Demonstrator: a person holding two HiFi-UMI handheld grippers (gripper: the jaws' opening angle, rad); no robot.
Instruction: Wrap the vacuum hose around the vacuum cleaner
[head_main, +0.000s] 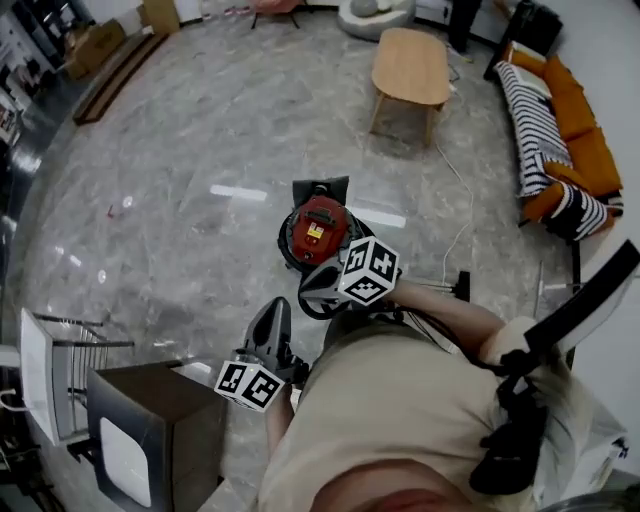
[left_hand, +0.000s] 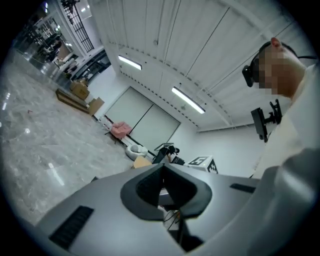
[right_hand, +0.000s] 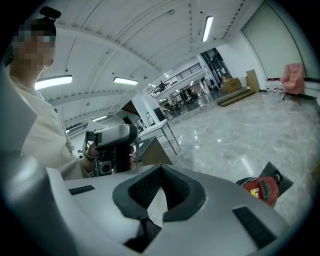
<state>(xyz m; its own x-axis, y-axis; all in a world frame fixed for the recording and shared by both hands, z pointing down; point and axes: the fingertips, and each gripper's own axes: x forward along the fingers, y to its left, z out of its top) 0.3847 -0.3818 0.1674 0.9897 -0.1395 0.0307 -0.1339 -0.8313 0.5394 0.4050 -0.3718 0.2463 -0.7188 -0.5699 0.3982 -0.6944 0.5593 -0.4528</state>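
Marble floor (head_main: 190, 130) carries red vacuum cleaner (head_main: 318, 228), wooden table (head_main: 411, 62), orange sofa (head_main: 582, 140)

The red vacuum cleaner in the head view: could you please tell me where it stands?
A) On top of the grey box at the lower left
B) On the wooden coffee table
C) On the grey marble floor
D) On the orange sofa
C: the red vacuum cleaner sits directly on the grey marble floor, well apart from the wooden coffee table and the orange sofa.
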